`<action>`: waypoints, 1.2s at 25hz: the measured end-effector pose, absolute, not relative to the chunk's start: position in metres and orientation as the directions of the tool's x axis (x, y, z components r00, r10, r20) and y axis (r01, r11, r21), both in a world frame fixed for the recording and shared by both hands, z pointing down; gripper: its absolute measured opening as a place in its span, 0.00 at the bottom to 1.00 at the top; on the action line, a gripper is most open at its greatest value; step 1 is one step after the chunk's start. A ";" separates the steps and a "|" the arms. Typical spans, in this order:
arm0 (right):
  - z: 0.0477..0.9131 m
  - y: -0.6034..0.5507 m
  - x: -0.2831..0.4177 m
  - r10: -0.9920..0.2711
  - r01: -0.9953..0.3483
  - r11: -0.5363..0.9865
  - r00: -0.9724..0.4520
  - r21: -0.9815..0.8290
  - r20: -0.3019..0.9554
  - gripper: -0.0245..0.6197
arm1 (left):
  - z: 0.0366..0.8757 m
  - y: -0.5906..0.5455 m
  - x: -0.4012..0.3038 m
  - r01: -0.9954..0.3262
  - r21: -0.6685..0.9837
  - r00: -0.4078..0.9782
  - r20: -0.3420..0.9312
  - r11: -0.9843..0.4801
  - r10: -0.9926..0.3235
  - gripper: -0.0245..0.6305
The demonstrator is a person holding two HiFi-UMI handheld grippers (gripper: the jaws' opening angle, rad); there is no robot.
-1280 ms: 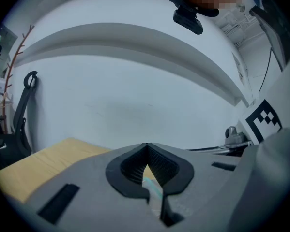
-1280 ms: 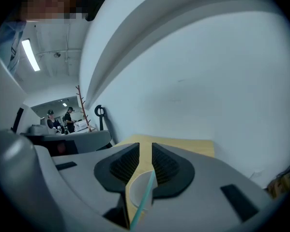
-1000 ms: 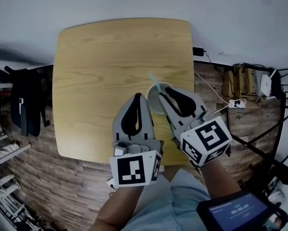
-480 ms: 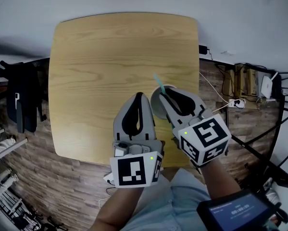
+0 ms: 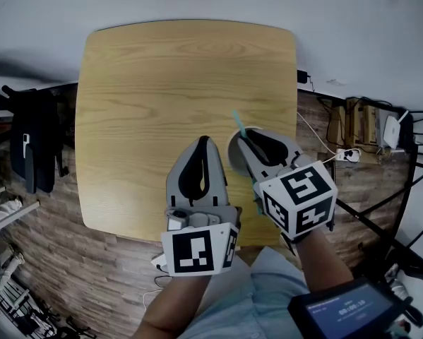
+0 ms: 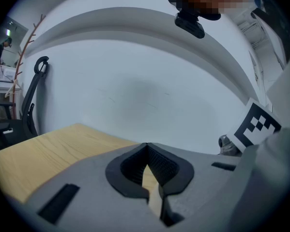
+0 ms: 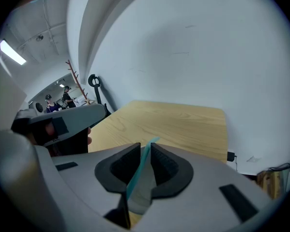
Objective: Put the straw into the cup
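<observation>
A teal straw (image 5: 237, 122) pokes out past the tips of my right gripper (image 5: 243, 138), whose jaws are shut on it. In the right gripper view the straw (image 7: 140, 167) runs up between the black pads. The grey cup (image 5: 234, 157) stands on the wooden table (image 5: 162, 83) right under the right gripper, mostly hidden by it; its wall (image 7: 141, 195) shows between the jaws. My left gripper (image 5: 205, 141) hovers just left of the cup, jaws shut with nothing between them (image 6: 145, 146).
The table's near edge lies under both grippers. A dark office chair (image 5: 34, 147) stands off the table's left side. Cables, a power strip and a shelf (image 5: 359, 129) sit on the floor at the right.
The right gripper has shifted slightly right and forward with the straw, staying over the cup. The left gripper has held still.
</observation>
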State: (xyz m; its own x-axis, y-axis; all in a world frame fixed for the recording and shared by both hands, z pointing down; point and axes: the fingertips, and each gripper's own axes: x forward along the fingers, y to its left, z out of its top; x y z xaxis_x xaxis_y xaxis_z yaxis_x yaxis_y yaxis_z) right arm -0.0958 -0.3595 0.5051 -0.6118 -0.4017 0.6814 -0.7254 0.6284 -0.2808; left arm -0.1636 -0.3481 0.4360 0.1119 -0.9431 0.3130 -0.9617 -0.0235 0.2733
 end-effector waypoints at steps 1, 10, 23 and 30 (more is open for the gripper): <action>0.506 -0.360 -0.096 -0.401 -0.729 0.628 -0.604 -0.274 0.688 0.14 | 0.436 -0.348 -0.164 -0.962 0.274 0.110 0.312 -0.022 -0.944 0.04; 0.497 -0.366 -0.093 -0.443 -0.731 0.619 -0.627 -0.288 0.641 0.08 | 0.429 -0.345 -0.170 -0.963 0.267 0.105 0.300 -0.022 -0.948 0.04; 0.320 -0.365 -0.075 -0.690 -0.705 0.658 -0.705 -0.263 0.163 0.07 | 0.343 -0.322 -0.159 -0.968 0.226 0.147 0.142 -0.112 -0.979 0.04; 0.228 -0.349 -0.070 -0.710 -0.682 0.696 -0.700 -0.225 -0.074 0.07 | 0.288 -0.308 -0.155 -0.970 0.185 0.167 0.032 -0.159 -0.985 0.04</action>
